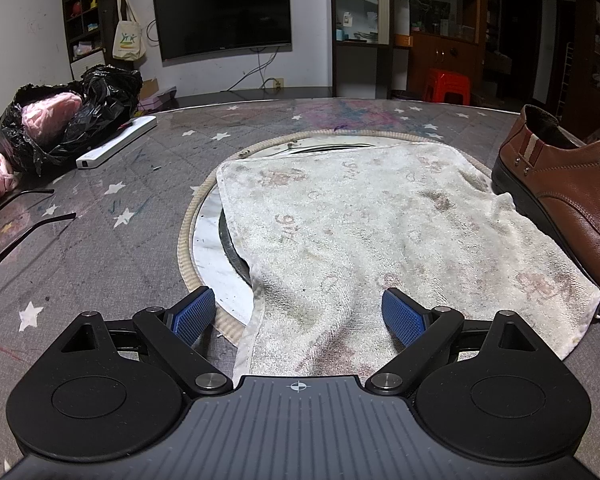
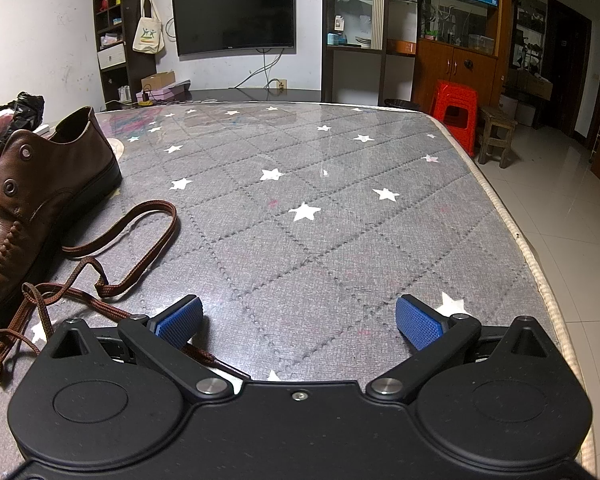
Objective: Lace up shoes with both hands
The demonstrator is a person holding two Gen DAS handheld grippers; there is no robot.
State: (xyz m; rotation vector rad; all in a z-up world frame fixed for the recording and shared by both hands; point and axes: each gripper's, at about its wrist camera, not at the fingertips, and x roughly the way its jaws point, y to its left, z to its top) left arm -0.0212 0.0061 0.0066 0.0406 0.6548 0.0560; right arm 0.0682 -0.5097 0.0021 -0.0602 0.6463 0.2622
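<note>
A brown leather shoe [image 1: 568, 184] with empty metal eyelets stands at the right edge of the left wrist view, its sole on a corner of a white towel [image 1: 372, 240]. The same shoe [image 2: 32, 196] fills the left side of the right wrist view. A loose brown shoelace [image 2: 112, 264] lies coiled on the table beside it, one end running under my right gripper's left finger. My left gripper [image 1: 300, 316] hovers open over the towel's near edge, nothing between its blue pads. My right gripper [image 2: 300, 322] is open over the bare table, right of the lace.
The table [image 2: 340, 208] has a grey star-patterned cover; its right edge drops to a tiled floor. A black plastic bag [image 1: 72, 120] with pink stuff, a white bar [image 1: 116, 142] and dark eyeglass arms [image 1: 24, 224] lie at the left. A red stool [image 2: 456, 110] stands beyond the table.
</note>
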